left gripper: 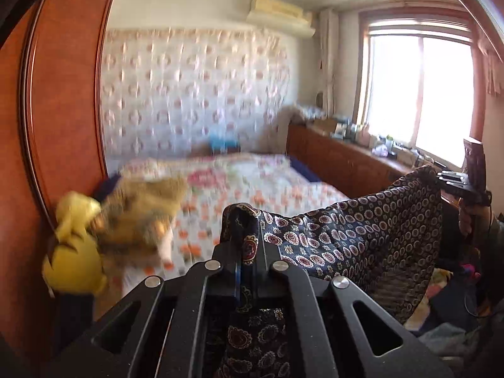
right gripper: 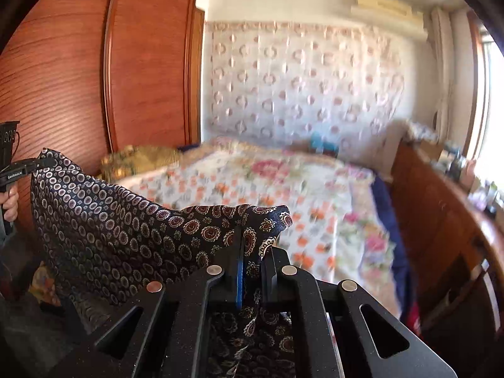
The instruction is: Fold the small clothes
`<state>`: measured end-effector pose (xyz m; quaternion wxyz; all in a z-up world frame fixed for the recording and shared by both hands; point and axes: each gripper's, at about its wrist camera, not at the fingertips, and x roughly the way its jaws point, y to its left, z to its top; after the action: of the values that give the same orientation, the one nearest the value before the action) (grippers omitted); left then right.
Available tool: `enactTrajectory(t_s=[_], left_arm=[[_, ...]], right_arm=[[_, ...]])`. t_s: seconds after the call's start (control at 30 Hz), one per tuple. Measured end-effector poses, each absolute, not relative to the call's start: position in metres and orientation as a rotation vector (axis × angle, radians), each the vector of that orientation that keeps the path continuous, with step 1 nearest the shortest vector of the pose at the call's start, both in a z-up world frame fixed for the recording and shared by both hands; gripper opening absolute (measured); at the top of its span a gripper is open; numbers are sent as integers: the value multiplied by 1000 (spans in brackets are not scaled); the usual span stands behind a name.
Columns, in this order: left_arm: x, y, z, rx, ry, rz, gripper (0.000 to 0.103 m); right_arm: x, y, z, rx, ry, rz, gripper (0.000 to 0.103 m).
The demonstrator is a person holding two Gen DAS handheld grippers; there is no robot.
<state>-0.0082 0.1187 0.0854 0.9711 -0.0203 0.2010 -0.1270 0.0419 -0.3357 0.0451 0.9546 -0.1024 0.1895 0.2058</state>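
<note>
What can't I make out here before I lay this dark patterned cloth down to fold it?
- Lower part of the patterned cloth: hidden behind the left gripper body in the left wrist view; behind the right gripper in the right wrist view. What garment it is cannot be told.
- Bed: blurred in both views; its near part is hidden behind the cloth.
- Yellow toy: blurred, left wrist view.
- Shelf items by the window: too small.
</note>
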Motion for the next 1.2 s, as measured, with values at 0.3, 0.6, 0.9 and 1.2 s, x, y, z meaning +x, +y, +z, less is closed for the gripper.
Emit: enactTrajectory(t_s=[0.3,0.6,0.9,1.2], left_arm=[[46,111,165,29,270,-207,5],[216,94,78,79,445,-132,5],[281,79,-11,138,621,-135,23],[245,94,-2,43,643,-205,75]], right_arm=[[42,-336,136,-286,195,351,7],[206,-308,74,-262,395,251,7],[307,-269,-44,-294,642,164,8],[326,-290,-20,-220,713,99,53]])
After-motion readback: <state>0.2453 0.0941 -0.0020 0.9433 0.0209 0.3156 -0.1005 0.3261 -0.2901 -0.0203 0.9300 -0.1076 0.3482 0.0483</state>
